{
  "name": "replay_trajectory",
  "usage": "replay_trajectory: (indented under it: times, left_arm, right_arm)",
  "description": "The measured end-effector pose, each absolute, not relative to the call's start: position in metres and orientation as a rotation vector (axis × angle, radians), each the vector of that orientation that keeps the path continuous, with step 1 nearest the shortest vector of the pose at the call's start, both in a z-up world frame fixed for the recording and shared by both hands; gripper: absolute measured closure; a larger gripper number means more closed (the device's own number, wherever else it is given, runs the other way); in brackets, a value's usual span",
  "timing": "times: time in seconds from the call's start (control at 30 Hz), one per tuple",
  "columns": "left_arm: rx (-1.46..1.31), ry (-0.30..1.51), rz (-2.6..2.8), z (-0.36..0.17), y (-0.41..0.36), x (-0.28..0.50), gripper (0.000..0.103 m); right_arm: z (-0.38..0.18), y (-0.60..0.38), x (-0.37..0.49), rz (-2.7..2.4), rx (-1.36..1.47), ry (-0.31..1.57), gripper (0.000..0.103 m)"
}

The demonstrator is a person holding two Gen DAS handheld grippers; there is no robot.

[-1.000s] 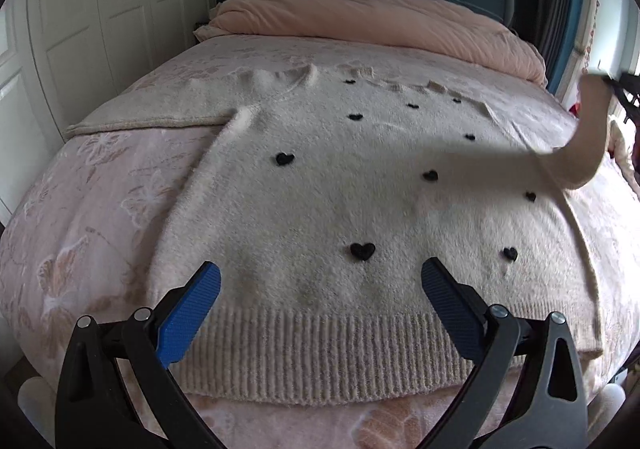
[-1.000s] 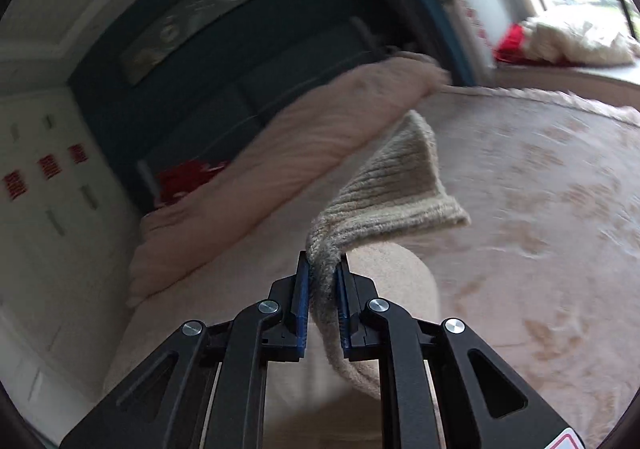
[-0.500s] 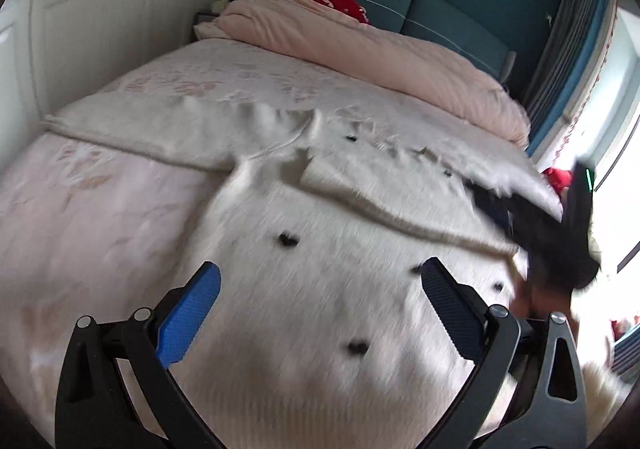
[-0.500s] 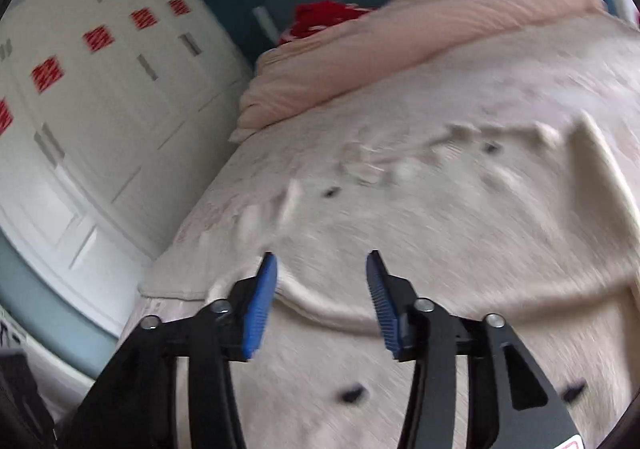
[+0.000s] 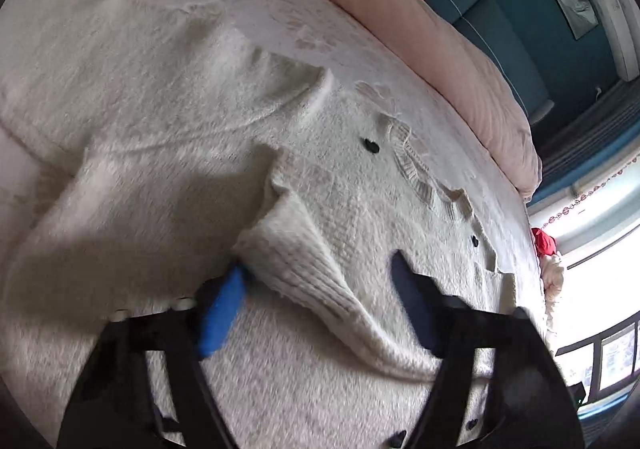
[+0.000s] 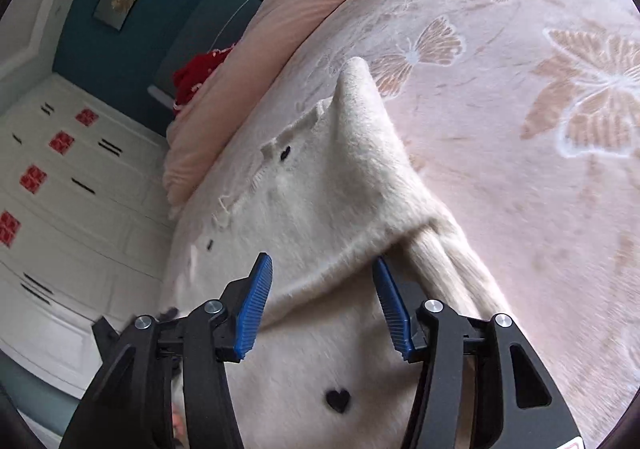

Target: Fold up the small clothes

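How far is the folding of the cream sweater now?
Done: one sleeve already lies folded across the sweater body. In hand: the left gripper is closing around that sleeve's ribbed cuff; the right gripper, jaws opening, holds nothing over the folded edge. Left: the other sleeve is spread out flat on the bed, and the body is not folded.

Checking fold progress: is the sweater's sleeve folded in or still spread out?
Folded in: one sleeve lies across the sweater body, ribbed cuff on top.

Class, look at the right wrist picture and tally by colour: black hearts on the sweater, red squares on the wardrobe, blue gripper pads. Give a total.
Black hearts: 3
Red squares: 4
Blue pads: 2
Total: 9
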State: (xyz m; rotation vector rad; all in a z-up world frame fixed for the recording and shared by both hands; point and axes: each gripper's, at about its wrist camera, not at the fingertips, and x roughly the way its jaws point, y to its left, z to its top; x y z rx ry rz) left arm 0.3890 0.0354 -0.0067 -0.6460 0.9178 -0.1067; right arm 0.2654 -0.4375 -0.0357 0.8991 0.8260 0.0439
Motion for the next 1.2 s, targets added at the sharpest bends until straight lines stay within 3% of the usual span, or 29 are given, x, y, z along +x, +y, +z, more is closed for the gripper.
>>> replay_trajectory:
  times: [0.03, 0.07, 0.1, 0.13, 0.3, 0.43, 0.47, 0.53, 0.73, 0.83, 0.97, 1.0, 1.03, 1.17, 1.2]
  left_arm:
    - [-0.632, 0.911, -0.126, -0.004, 0.035, 0.392, 0.071]
    - [-0.611, 0.897, -0.151, 0.002, 0.034, 0.397, 0.088]
    - [-0.588, 0.881, -0.157, 0.009, 0.034, 0.402, 0.093]
    - [-0.561, 0.856, -0.163, 0.017, 0.032, 0.406, 0.094]
    - [-0.514, 0.666, -0.228, 0.07, 0.037, 0.409, 0.095]
    - [-0.435, 0.848, -0.163, 0.015, 0.037, 0.419, 0.095]
    - [-0.415, 0.924, -0.13, -0.008, 0.036, 0.42, 0.095]
    - [-0.42, 0.884, -0.136, -0.019, 0.042, 0.408, 0.093]
    - [-0.475, 0.879, -0.15, -0.016, 0.047, 0.402, 0.092]
    - [-0.47, 0.873, -0.146, -0.023, 0.049, 0.408, 0.091]
    - [-0.468, 0.853, -0.142, -0.03, 0.051, 0.401, 0.091]
    - [-0.479, 0.848, -0.146, -0.031, 0.053, 0.4, 0.091]
    - [-0.49, 0.843, -0.151, -0.033, 0.055, 0.399, 0.091]
    - [-0.554, 0.822, -0.184, -0.04, 0.064, 0.396, 0.091]
    - [-0.563, 0.817, -0.189, -0.04, 0.065, 0.395, 0.091]
  right_arm:
    - [-0.037, -0.438, 0.272, 0.037, 0.914, 0.815, 0.049]
    - [-0.038, -0.441, 0.278, 0.036, 0.927, 0.798, 0.049]
    - [-0.036, -0.44, 0.285, 0.03, 0.929, 0.777, 0.062]
    - [-0.031, -0.44, 0.292, 0.021, 0.921, 0.755, 0.097]
    - [0.008, -0.447, 0.277, 0.002, 0.858, 0.557, 0.095]
    - [-0.054, -0.451, 0.286, -0.075, 0.846, 0.851, 0.098]
    - [-0.052, -0.455, 0.28, -0.061, 0.875, 0.825, 0.099]
    - [-0.036, -0.457, 0.276, -0.084, 0.843, 0.828, 0.087]
    - [0.014, -0.444, 0.255, -0.151, 0.58, 0.776, 0.084]
    - [0.033, -0.438, 0.27, -0.119, 0.545, 0.723, 0.084]
    - [0.002, -0.429, 0.326, -0.08, 0.52, 0.879, 0.085]
    - [-0.019, -0.431, 0.334, -0.127, 0.512, 0.937, 0.09]
    - [-0.035, -0.434, 0.334, -0.149, 0.526, 0.957, 0.103]
    - [-0.022, -0.444, 0.313, -0.178, 0.63, 0.878, 0.103]
    - [-0.012, -0.439, 0.304, -0.191, 0.602, 0.862, 0.095]
